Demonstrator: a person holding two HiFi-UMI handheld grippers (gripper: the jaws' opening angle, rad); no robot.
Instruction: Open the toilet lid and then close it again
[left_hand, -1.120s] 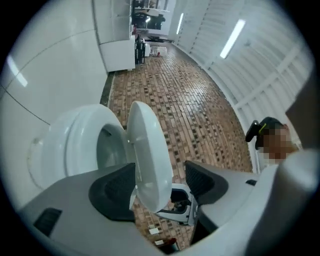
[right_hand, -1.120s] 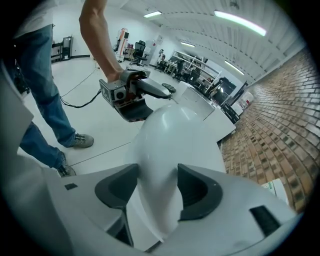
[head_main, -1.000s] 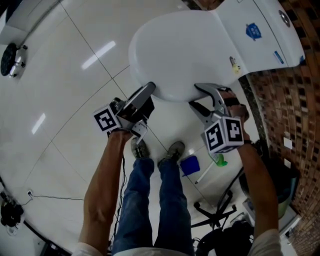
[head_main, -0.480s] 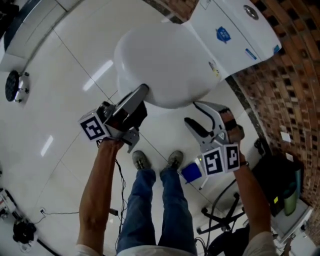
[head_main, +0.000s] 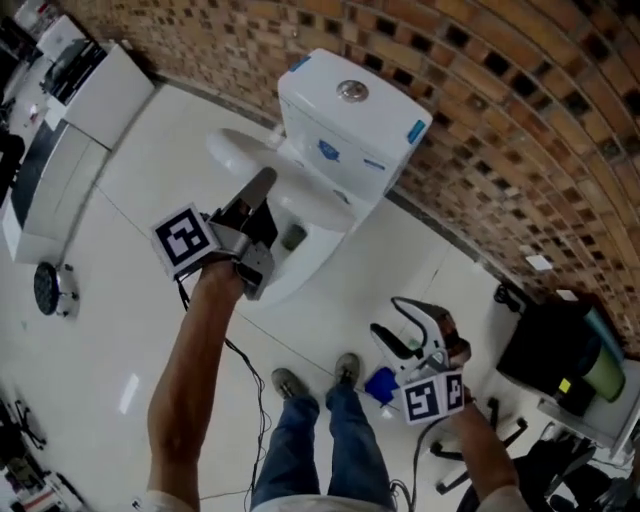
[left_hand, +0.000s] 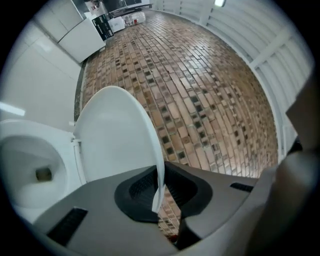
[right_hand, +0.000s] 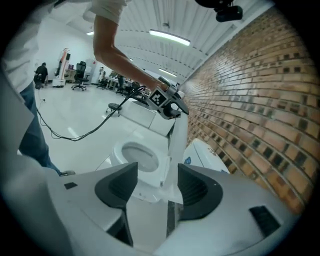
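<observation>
Head view, looking steeply down onto a glossy white tiled floor (head_main: 100, 300). Left of centre, the left gripper (head_main: 264, 182) reaches out on a bare forearm. It is clamped on the free rim of the white oval plastic toilet lid (left_hand: 115, 135). The left gripper view shows that thin rim pinched between its two dark pads (left_hand: 135, 195). There the lid stands nearly upright, its hinge low at the left beside the open white ceramic bowl (left_hand: 30, 170).

Just right of this gripper in the head view sits the white rectangular cistern (head_main: 345, 130) with a round silver flush button (head_main: 350, 91). It backs onto a brown brick wall (head_main: 520, 130).

Lower right, well apart from the toilet and near the person's shoes (head_main: 290, 383), the right gripper (head_main: 390, 315) hangs with its jaws apart and nothing between them. Its own view looks through the gap at the toilet.

Going by its thin edge, the lid is probably light, stiff moulded plastic with a smooth, slippery finish. It likely turns only about its rear hinge, so it swings in an arc. The free front rim, farthest from the hinge, looks like the best place to hold it, and that is where the pads sit. Let go, it could drop and slam, so closing calls for a guided, slow descent.
</observation>
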